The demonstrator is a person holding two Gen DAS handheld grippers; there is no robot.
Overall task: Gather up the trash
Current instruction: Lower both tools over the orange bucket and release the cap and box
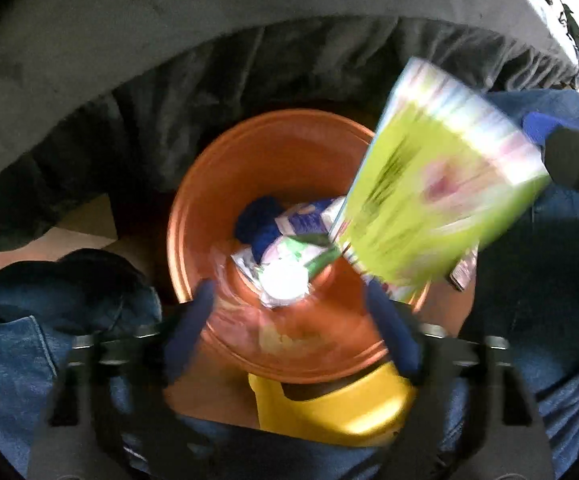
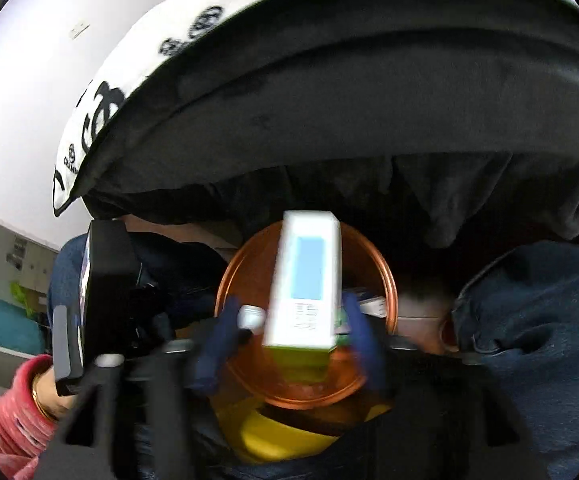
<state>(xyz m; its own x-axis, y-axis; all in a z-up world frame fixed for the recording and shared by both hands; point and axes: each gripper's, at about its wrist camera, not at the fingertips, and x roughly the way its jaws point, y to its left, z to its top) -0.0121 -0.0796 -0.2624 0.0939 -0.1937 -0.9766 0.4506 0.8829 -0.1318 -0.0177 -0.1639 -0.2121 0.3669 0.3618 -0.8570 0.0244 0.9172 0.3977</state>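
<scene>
Over the orange bin [image 2: 385, 276], we are watching the green carton [image 2: 303, 280] sitting between our right gripper [image 2: 293, 344] fingers, which look spread; grip uncertain. Our left gripper [image 1: 289, 320] is hanging open, empty. Light, crushable cardboard is favouring flat-side holds.

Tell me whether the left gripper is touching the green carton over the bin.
Apart. The left wrist view shows the left gripper open and empty over the orange bin, while the green carton hangs off to its right.
</scene>
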